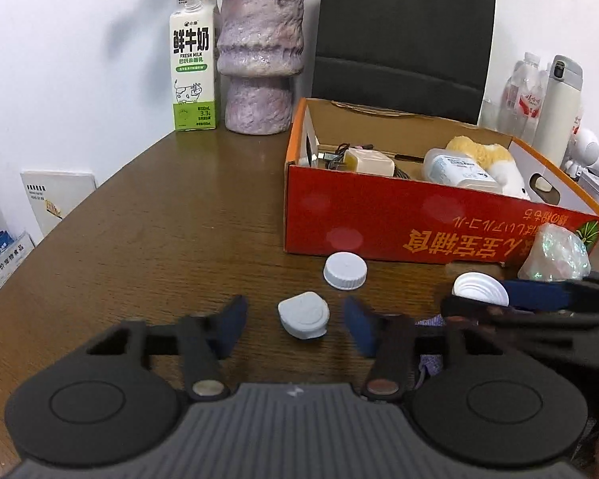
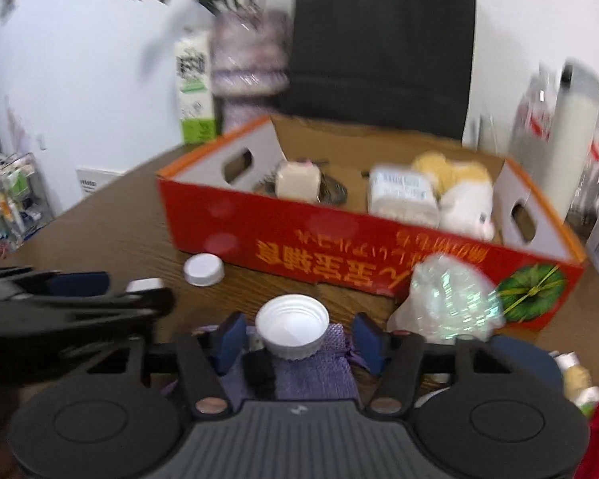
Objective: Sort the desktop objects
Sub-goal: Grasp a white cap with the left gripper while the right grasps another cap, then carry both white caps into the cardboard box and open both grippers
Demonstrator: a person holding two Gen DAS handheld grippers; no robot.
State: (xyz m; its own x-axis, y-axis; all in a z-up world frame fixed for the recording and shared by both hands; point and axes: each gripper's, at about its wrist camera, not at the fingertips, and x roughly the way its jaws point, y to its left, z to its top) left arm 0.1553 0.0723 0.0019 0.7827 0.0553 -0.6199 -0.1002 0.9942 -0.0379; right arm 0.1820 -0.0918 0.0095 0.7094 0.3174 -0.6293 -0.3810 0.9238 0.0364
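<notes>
Left wrist view: the left tongs (image 1: pixel 295 325) stand partly open around a pale grey cap (image 1: pixel 303 315) on the counter (image 1: pixel 171 219), pads clear of it (a round white lid (image 1: pixel 345 270) lies just beyond, near the red box (image 1: pixel 379 215)).

Right wrist view, blurred: the right tongs (image 2: pixel 297 339) straddle an upturned white lid (image 2: pixel 292 330) on purple cloth (image 2: pixel 311 375), not touching.
</notes>
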